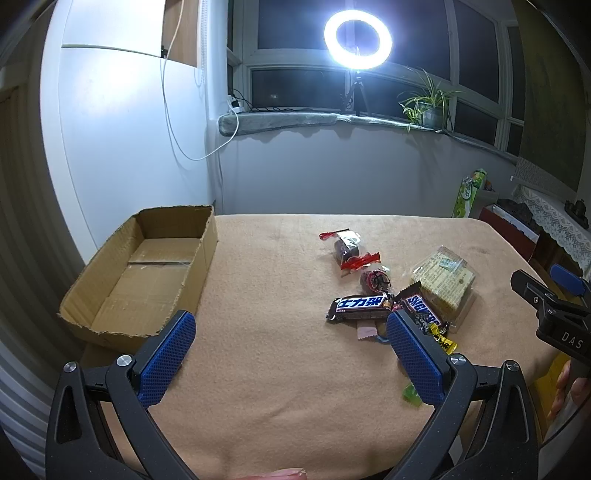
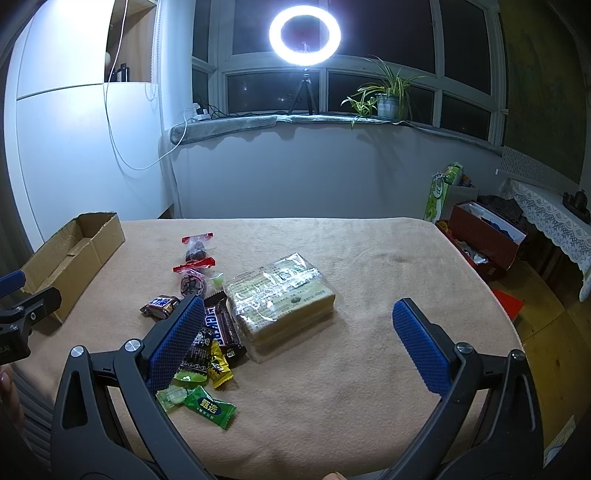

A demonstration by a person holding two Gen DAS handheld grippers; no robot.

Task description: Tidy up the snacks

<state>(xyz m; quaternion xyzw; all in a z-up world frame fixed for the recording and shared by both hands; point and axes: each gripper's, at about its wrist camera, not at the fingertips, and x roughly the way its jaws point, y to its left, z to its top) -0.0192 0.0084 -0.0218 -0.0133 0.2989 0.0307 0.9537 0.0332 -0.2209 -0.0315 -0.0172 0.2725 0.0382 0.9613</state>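
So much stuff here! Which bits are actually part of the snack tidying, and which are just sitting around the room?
Part of the job:
- cardboard box, nothing in it
- big wafer pack
- two Snickers bars
- two red-wrapped sweets
- small green candies
- left gripper and right gripper, both open

Just lying about:
- ring light
- potted plant
- red box

A lit ring light [image 2: 305, 36] on a small tripod [image 2: 303, 94] stands on the far windowsill [image 2: 236, 123], with a potted spider plant [image 2: 388, 96] to its right. A white cable [image 2: 110, 122] hangs down the white cabinet [image 2: 66, 147] at far left. Off the table's right edge sit a green package [image 2: 439, 195] and a red box [image 2: 484, 240], near a lace-covered surface [image 2: 550, 221].
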